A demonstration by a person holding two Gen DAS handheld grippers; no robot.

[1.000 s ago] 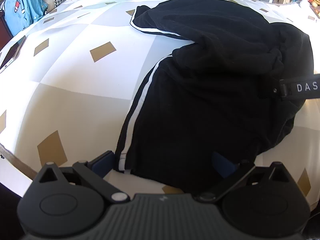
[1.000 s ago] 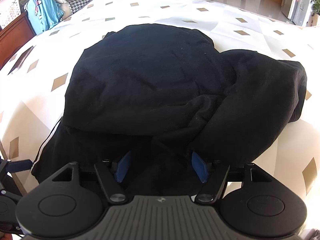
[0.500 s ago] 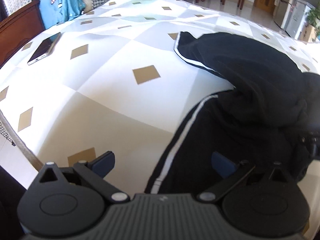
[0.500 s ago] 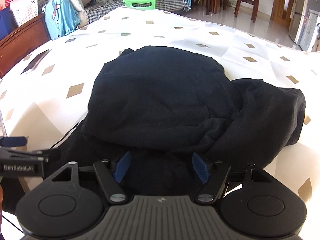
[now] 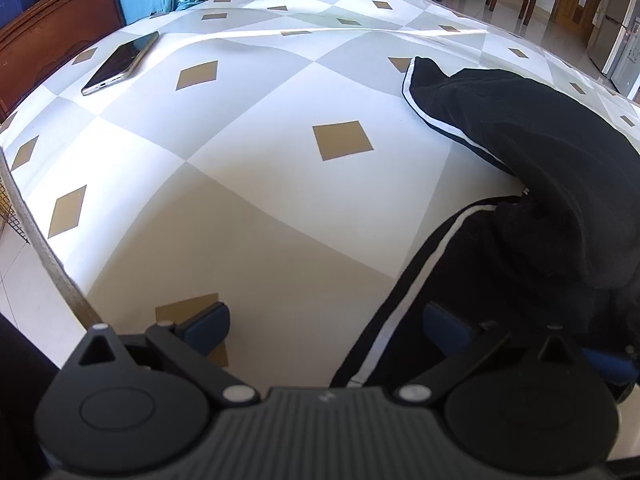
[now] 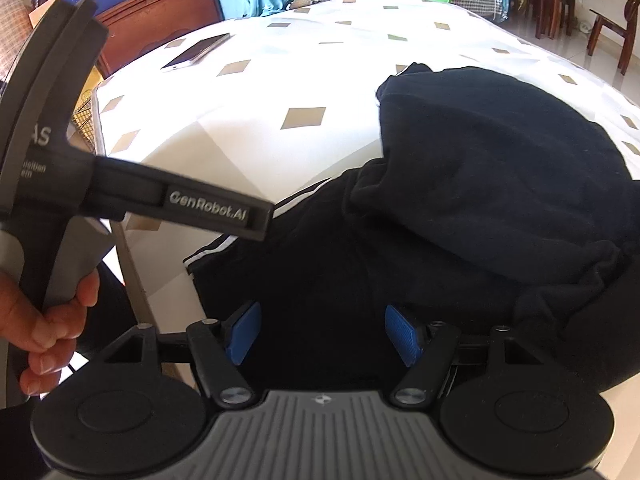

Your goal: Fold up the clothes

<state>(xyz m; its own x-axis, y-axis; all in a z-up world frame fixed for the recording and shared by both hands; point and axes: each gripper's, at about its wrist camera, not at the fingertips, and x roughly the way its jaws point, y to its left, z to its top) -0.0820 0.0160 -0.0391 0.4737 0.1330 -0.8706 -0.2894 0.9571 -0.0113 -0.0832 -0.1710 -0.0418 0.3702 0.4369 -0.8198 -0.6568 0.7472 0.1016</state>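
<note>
- Diamond-print tablecloth (image 5: pixel 280 208) with a phone (image 5: pixel 120 62) way off at 11 o'clock.
- Black garment (image 6: pixel 460 208) bunched at 1 o'clock of the left gripper (image 5: pixel 326 326), whose jaws are wide and empty.
- Right gripper (image 6: pixel 322 332) is spread wide too, hovering over the cloth at 12 o'clock.

- The black garment (image 5: pixel 560 200) runs off the right edge of the left wrist view; its full outline cannot be made out.
- Its folds merge into one dark mass in the right wrist view (image 6: pixel 480 184), and the layers under the top fold stay hidden.
- The left gripper (image 5: pixel 328 328) shows one pad dark against the cloth; contact cannot be told.
- The person's hand (image 6: pixel 44 320) is cut by the left edge.
- The phone (image 5: pixel 120 62) screen is too small to read.
</note>
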